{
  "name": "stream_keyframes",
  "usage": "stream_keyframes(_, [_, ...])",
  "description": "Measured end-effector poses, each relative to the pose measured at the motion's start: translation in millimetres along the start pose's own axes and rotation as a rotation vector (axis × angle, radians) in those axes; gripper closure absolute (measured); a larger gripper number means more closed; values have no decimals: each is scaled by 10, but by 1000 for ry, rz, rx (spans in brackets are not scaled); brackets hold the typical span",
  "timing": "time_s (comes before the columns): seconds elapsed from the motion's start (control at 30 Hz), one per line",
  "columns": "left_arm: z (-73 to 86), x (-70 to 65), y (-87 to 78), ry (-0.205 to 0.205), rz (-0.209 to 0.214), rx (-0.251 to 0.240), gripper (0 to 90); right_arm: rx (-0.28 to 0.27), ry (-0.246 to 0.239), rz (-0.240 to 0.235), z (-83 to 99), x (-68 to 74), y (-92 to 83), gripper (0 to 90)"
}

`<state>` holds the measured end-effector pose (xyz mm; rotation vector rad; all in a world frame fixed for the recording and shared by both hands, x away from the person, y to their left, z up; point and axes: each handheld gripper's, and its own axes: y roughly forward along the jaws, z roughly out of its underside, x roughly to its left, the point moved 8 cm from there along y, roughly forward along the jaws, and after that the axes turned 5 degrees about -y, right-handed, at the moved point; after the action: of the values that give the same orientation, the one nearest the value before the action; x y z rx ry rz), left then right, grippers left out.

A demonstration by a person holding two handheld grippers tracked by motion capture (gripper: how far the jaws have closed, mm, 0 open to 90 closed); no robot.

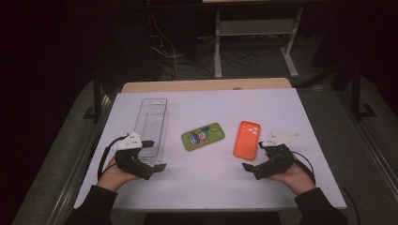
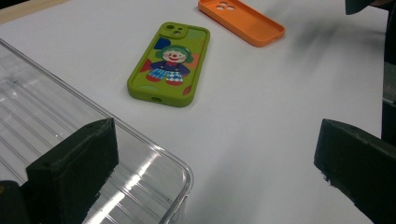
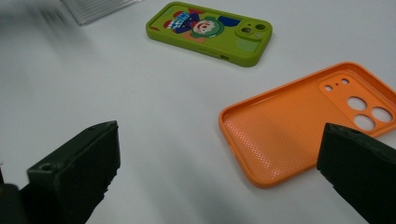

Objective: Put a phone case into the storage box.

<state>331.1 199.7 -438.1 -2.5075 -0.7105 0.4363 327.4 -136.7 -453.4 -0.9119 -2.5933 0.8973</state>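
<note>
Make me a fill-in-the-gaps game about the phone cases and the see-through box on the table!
1. The case with the clown picture is ____ in colour.
2. The orange case lies with its hollow inside facing ____.
3. The clear box lies nearest the ____ gripper.
4. The jaws of the right gripper stand ____, with nothing between them.

Missing words: green; up; left; open

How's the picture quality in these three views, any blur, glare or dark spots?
High view: soft, dim and dark around the white table. Left gripper view: sharp green phone case, glare streaks on the clear tray, smeared shadow top right. Right gripper view: crisp orange phone case, blurred top-left corner.
</note>
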Motion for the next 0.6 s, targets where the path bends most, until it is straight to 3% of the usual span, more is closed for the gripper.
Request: stream_keyframes(0.6, [-10,16,-21,-13,-2,-6,0,-1,20,2,-201,-163,114,0])
